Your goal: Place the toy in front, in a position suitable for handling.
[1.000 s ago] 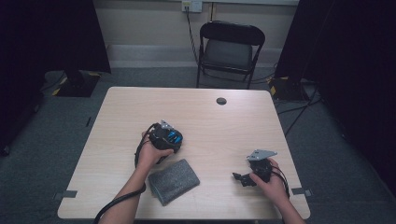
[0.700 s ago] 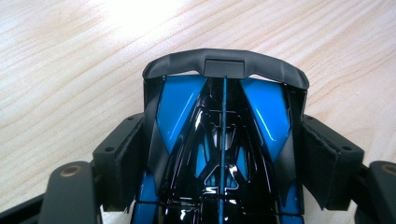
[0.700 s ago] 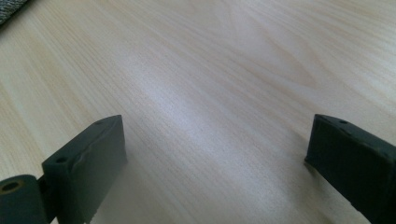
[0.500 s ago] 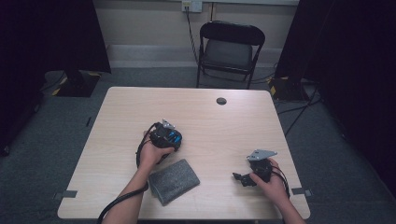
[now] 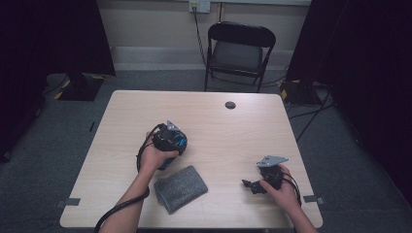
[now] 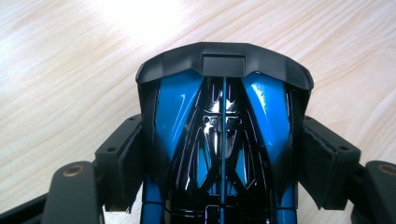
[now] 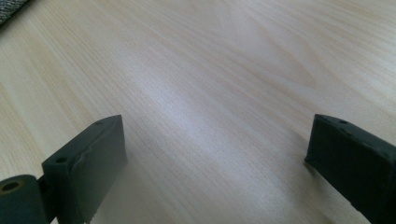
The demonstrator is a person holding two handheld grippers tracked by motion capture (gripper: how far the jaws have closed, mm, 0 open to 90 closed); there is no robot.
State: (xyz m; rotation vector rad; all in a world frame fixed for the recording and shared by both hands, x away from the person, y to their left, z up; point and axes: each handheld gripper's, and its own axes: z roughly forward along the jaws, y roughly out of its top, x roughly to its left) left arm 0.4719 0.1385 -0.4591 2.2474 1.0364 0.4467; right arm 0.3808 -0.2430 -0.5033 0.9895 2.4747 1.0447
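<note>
On a pale wood-grain desk (image 5: 121, 145) in a dim room with grey carpet (image 5: 39, 136) and a black folding chair (image 5: 240, 51) behind, the left hand-held gripper (image 6: 224, 154) has just closed onto a glossy blue-and-black object (image 6: 219, 121) beside a grey cloth (image 5: 180, 187) (the right hand-held gripper (image 7: 215, 163) gapes wide, empty).

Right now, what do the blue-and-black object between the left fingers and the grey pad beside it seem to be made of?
Blue-and-black object: likely hard glossy plastic; sharp reflections show on its panels, with a matte black rim. Grey pad: probably cloth or felt; speckled, dull, with soft edges.
</note>
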